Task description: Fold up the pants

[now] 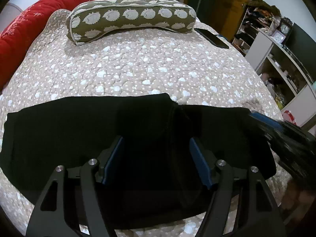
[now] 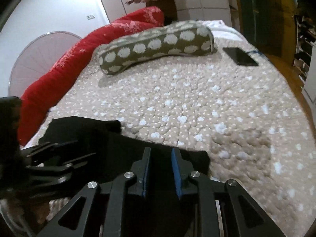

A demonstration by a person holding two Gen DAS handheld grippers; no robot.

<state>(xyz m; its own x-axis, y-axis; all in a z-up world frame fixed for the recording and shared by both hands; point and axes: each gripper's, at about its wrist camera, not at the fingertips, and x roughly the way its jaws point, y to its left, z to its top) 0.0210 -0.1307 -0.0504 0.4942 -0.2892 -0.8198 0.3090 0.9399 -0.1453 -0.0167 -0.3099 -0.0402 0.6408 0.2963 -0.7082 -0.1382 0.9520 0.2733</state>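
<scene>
The black pants (image 1: pixel 79 130) lie folded flat across the near part of the bed, running left to right. My left gripper (image 1: pixel 157 154) hangs over their middle with its jaws wide open and nothing between the blue pads. My right gripper (image 2: pixel 161 158) is over the right end of the pants (image 2: pixel 102 138), its jaws partly open with a narrow gap and no cloth seen between them. The right gripper shows blurred in the left wrist view (image 1: pixel 276 130). The left gripper shows at the left edge of the right wrist view (image 2: pixel 49 164).
The bed (image 1: pixel 158 69) has a beige quilt with white spots. A long olive pillow (image 1: pixel 130 19) lies at the far end, a black phone (image 1: pixel 212 37) beside it on the right. A red duvet (image 1: pixel 29 25) runs along the left. Shelves (image 1: pixel 276 49) stand to the right.
</scene>
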